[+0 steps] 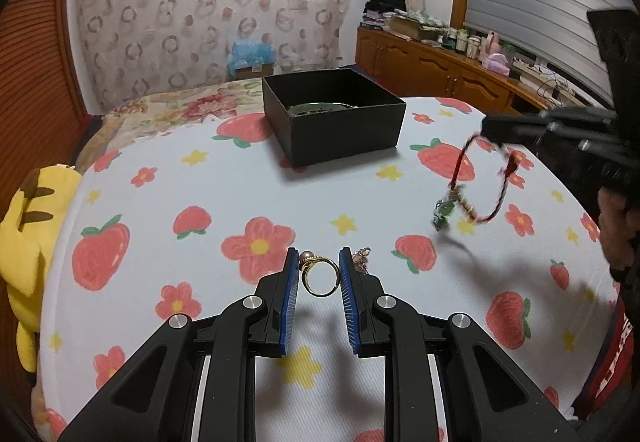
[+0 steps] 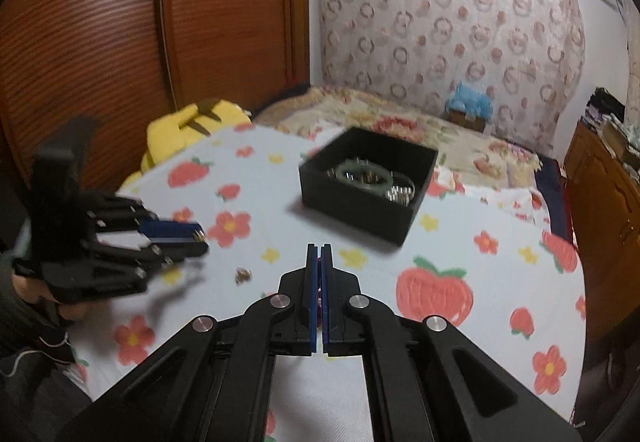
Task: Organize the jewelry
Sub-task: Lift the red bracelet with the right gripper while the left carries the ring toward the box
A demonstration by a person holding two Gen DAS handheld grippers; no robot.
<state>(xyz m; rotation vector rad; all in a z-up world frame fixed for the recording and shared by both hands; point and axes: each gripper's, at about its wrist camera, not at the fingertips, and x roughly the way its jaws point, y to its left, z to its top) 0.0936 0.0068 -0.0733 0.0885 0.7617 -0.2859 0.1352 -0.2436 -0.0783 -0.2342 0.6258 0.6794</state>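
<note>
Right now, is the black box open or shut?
Open. The black box has no lid on it, and a green bangle and silver pieces lie visible inside.

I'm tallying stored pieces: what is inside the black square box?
The black square box holds a green bangle and silvery metal pieces; its near wall hides anything lower.

Left gripper (image 1: 319,276) parted — right gripper (image 2: 319,262) closed

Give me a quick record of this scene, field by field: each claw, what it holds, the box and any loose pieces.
left claw: shut on gold ring, above the table
right claw: shut on red cord bracelet, which dangles in the air
black box: open, holds green bangle and metal pieces
loose piece: small ornament on strawberry tablecloth
</note>
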